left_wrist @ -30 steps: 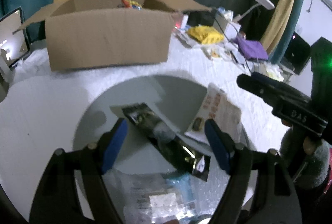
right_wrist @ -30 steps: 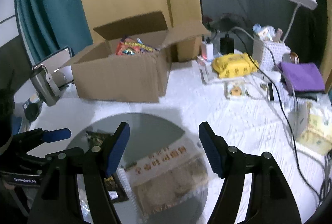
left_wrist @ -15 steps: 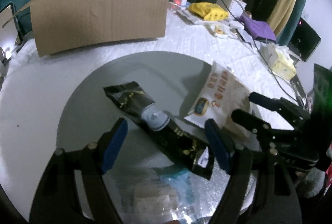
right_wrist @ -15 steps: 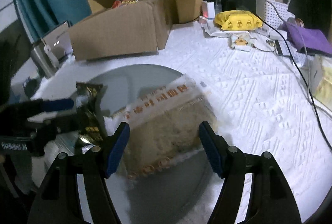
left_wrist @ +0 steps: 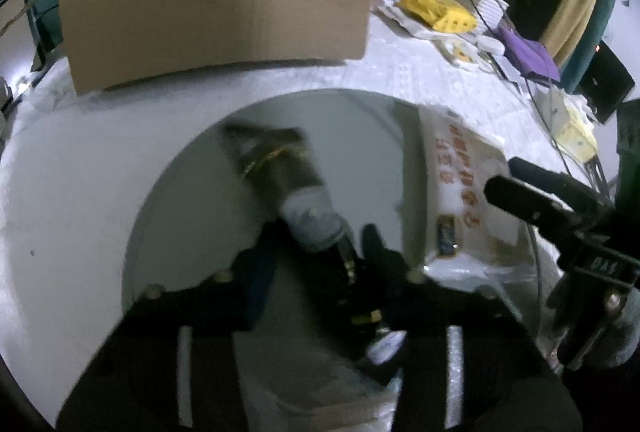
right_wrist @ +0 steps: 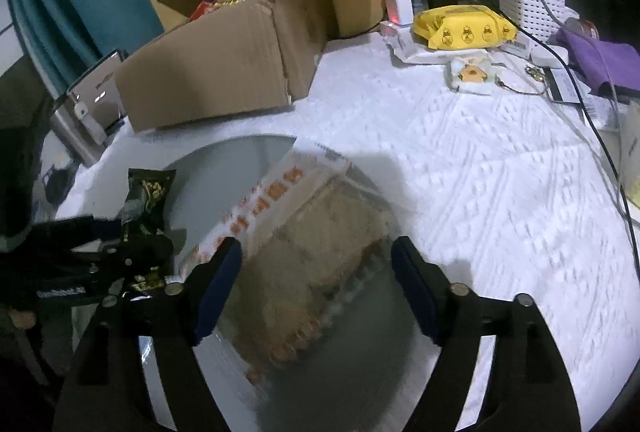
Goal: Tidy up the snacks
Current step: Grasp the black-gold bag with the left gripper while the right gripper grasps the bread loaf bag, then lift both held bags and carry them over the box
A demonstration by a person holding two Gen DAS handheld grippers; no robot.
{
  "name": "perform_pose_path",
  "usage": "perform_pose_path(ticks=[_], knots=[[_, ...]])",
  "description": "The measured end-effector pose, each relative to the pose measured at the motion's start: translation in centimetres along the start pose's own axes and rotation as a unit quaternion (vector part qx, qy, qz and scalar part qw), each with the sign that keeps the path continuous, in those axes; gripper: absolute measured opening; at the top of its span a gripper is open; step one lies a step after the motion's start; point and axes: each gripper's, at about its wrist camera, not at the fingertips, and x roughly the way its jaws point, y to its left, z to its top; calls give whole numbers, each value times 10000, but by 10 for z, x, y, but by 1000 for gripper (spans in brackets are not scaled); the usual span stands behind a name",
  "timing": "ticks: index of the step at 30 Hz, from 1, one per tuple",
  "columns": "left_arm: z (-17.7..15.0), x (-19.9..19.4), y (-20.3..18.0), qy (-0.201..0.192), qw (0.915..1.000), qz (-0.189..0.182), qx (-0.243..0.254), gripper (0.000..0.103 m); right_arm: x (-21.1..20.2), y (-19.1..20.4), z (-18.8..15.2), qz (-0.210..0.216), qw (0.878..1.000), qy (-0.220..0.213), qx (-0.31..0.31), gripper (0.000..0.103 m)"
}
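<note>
The left hand-held gripper [left_wrist: 316,264] pinches the dark snack packet [left_wrist: 280,171] over the grey round tray [left_wrist: 180,199]. The right hand-held gripper [right_wrist: 316,288], spread wide, hovers around the white cracker bag [right_wrist: 304,228] lying on that tray. Beyond, the cardboard box [right_wrist: 216,71] on the table [right_wrist: 460,159] already holds some snacks; these two are still to go in.

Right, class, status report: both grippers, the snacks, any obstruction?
Left gripper shut on black snack packet. Right gripper open over white-and-orange snack bag. Cardboard box behind tray, path unobstructed.
</note>
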Motion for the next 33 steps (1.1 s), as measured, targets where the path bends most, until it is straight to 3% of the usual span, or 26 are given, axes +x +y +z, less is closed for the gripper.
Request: perform_pose_path(ticks=[1,9,14,23,26,28,33], knots=[[1,0,3,-15,10000,-28,-11,30,2,1,3,40,10000,-4,34,86],[0,-5,18,-194,9997,-120,-32,26,26,28,19,-155,9997,182,45,88],[0,-14,30,-342,9993,-131,-86,26,46,52,16,-451,9977,384,-331,94],[-3,-29,52,-570,9981,-93,-232,26,62,82,12,-941,9906,499,-861,95],[-4,-34,58,-624,9977,-96,-265,26,62,84,12,-928,9903,466,-923,95],[-4,-38,62,-675,9973,-102,-274,26,60,84,11,-907,9910,424,-887,92],[2,-50,69,-836,9961,-62,-274,26,53,85,14,-538,9930,429,-965,74]])
